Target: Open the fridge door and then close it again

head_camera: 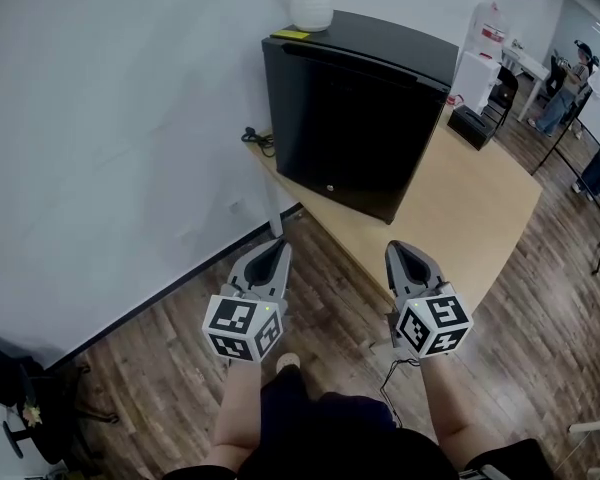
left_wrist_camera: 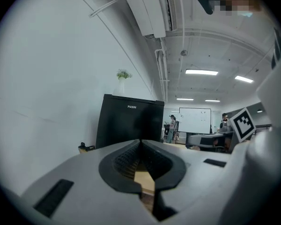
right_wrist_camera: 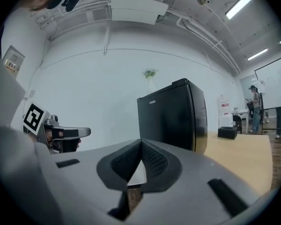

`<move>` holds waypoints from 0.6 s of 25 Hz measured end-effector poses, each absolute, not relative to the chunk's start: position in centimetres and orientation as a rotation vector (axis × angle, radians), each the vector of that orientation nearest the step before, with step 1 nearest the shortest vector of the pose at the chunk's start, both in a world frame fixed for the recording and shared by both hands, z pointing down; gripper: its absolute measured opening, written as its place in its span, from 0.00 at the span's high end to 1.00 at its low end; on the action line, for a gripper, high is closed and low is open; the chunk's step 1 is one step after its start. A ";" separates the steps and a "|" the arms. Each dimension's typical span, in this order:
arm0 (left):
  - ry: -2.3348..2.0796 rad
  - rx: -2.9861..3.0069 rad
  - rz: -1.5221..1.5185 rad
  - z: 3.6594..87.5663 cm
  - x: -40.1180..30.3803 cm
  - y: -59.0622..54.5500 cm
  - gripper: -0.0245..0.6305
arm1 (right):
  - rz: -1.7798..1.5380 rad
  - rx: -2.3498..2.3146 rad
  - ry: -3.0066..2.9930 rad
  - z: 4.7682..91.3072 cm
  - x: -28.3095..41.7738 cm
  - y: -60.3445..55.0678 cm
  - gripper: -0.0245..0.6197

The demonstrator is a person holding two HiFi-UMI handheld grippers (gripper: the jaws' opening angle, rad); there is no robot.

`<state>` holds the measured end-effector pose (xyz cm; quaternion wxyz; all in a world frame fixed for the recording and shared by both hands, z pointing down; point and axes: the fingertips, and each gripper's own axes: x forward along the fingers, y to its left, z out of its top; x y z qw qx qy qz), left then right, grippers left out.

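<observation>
A small black fridge (head_camera: 355,118) stands on a light wooden table (head_camera: 480,218), its door shut. In the left gripper view the fridge (left_wrist_camera: 129,125) is straight ahead, and in the right gripper view the fridge (right_wrist_camera: 171,118) is ahead, slightly to the right. Both grippers hang in the air short of the table, level with each other. My left gripper (head_camera: 271,249) is shut with nothing in it. My right gripper (head_camera: 400,249) is shut too, empty. Neither touches the fridge.
A white vase (head_camera: 311,0) and a yellow pad (head_camera: 291,34) rest on the fridge top. A black cable (head_camera: 257,138) lies on the table beside the fridge. A black box (head_camera: 471,126) sits at the table's far end. People stand at the far right.
</observation>
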<state>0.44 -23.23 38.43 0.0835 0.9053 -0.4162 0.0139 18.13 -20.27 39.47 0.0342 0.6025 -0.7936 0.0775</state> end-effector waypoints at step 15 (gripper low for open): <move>-1.201 2.700 0.041 38.8 1.5 -21.9 0.95 | 0.270 1.860 -2.445 39.4 17.8 -18.3 0.98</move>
